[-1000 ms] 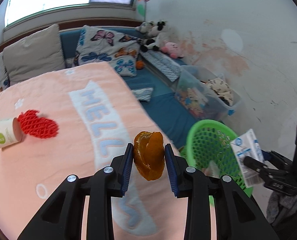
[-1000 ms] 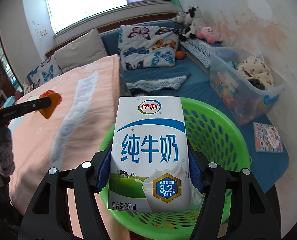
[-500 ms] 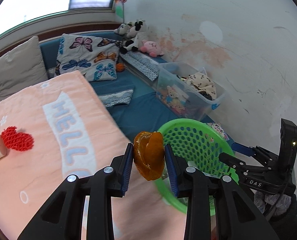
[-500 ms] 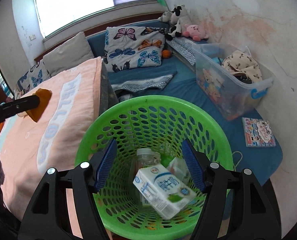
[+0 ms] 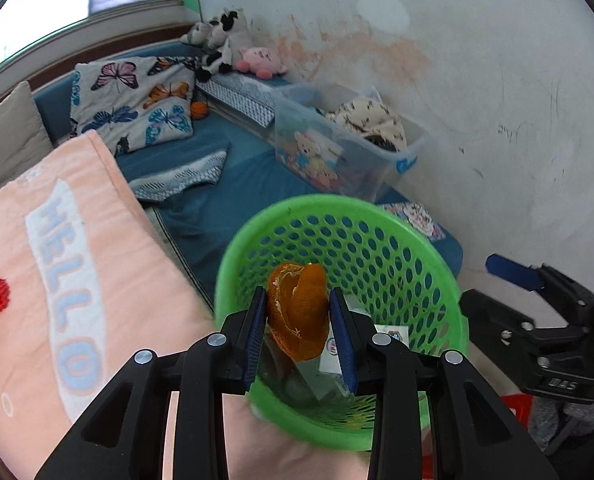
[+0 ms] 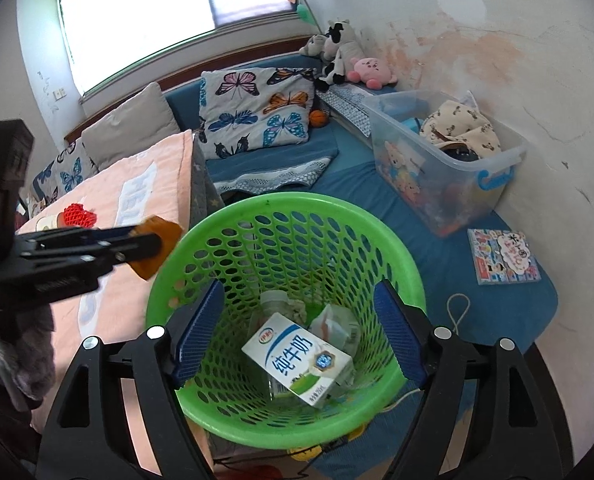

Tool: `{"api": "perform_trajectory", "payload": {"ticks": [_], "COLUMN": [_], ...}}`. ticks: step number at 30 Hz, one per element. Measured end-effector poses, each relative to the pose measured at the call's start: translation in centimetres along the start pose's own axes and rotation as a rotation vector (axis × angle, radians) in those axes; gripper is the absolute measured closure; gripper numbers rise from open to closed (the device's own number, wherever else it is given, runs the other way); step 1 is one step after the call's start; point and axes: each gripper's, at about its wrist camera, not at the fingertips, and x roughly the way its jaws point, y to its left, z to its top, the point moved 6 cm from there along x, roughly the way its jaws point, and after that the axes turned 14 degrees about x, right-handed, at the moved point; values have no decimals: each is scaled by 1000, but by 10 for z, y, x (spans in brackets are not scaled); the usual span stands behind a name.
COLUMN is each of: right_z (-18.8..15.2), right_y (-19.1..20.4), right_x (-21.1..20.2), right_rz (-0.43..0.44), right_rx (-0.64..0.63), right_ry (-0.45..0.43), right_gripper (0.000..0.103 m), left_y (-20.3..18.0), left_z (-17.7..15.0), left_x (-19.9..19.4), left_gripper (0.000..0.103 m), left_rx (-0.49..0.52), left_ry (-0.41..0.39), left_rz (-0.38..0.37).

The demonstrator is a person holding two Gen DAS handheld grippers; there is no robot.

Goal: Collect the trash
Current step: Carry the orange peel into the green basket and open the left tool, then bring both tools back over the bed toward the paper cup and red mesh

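Note:
My left gripper [image 5: 299, 322] is shut on an orange peel [image 5: 299, 322] and holds it over the near rim of the green mesh basket [image 5: 337, 208]. In the right wrist view the left gripper [image 6: 145, 246] and the peel [image 6: 157, 240] sit at the left rim of the basket [image 6: 285, 208]. My right gripper [image 6: 297, 332] is open and empty above the basket. A white and blue milk carton [image 6: 297, 364] lies in the basket among other trash. A red foam net [image 6: 80, 215] and a white cup [image 6: 47, 222] lie on the pink blanket.
The pink HELLO blanket [image 5: 57, 264] covers the surface left of the basket. A clear storage box [image 6: 445, 160] with toys stands by the wall. A picture book [image 6: 501, 256] lies on the blue mat. Butterfly pillows [image 6: 257, 112] are at the back.
The right gripper opened and the milk carton dropped into the basket. The left gripper carried the orange peel right, from over the blanket to over the basket rim.

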Motion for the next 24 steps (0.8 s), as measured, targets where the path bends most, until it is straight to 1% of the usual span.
{"api": "perform_trajectory", "payload": {"ticks": [6,11,12,13,19,24], "right_z": [-2,-2,-2,-3,-3,-1], "right_y": [-6,-5,-5,-5,7,22], "right_x": [-6,-7,-7,-7,-10,-9], "right_rz": [5,7,8,9,22,41], "right_rx": [17,20,20,20,2,-23], "right_ry": [-5,-4,-4,-4,-7,-6], "right_gripper": [23,23,23,23,23,22], "left_y": [-10,-13,-14,-13,-7,14], "left_z": [-5,-6,-6,-6,-11,-19], "left_x": [15,16,15,14,1,-20], "left_gripper": [70,58,49,47,46,45], "left_rx": [9,17,16,15,19,-7], "left_ry": [40,32,30,25,10,-8], "left_rz": [-14,-19,-22,-18,2,37]}}
